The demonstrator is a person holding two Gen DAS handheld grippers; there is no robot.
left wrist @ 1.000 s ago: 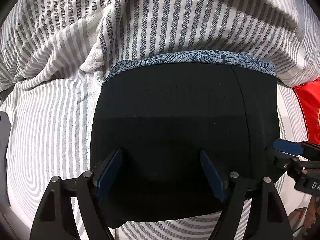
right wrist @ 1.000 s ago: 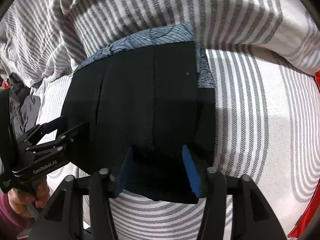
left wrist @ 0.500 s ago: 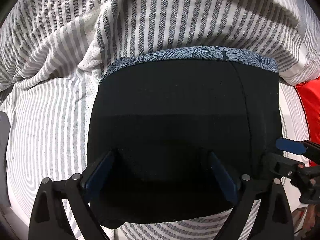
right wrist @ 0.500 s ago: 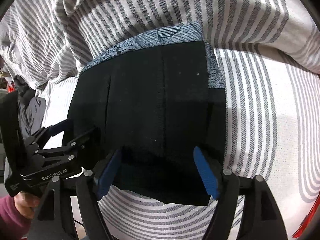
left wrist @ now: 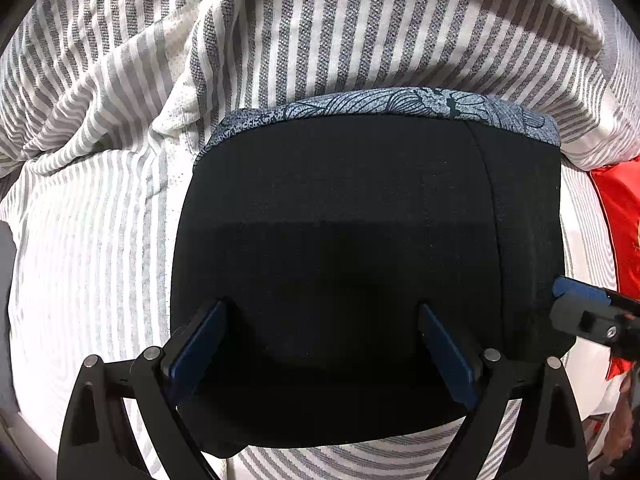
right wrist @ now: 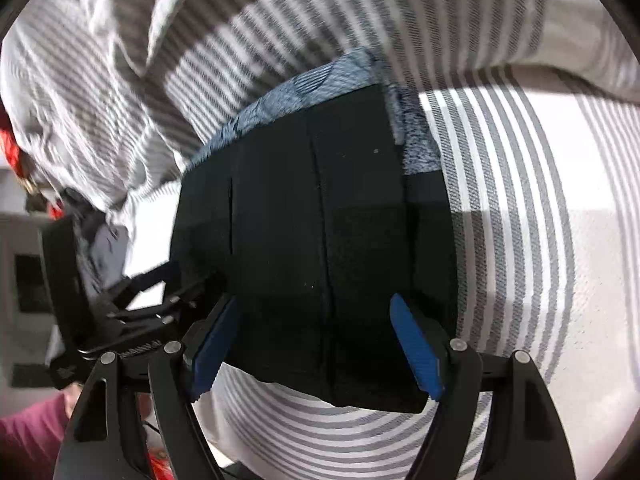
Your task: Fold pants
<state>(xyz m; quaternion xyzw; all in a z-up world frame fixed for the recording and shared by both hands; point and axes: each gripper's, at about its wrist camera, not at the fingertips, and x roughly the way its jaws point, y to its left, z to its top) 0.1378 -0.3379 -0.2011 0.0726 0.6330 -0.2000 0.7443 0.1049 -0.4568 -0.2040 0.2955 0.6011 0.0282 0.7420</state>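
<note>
The black pants (left wrist: 340, 200) lie folded into a compact rectangle on the striped bed, a blue-grey patterned band (left wrist: 400, 102) showing along their far edge. My left gripper (left wrist: 322, 308) points steeply down over the near part of the fold, open, with its blue pads clear of the cloth. In the right wrist view the same pants (right wrist: 320, 200) fill the middle. My right gripper (right wrist: 314, 300) stands open over their near edge, gripping nothing. Each gripper shows at the side of the other's view: the right gripper (left wrist: 580, 300) and the left gripper (right wrist: 160, 292).
Striped grey-and-white bedding (left wrist: 100, 240) lies under the pants, and a crumpled striped duvet (left wrist: 280, 20) rises behind them. A red cloth (left wrist: 620, 220) is at the right. A grey garment (right wrist: 108, 248) lies at the left. A maroon sleeve (right wrist: 28, 436) shows low left.
Both grippers' jaws have spread wider and let go of the pants' near edge. The right wrist view has tilted and blurred; the pants lie still.
</note>
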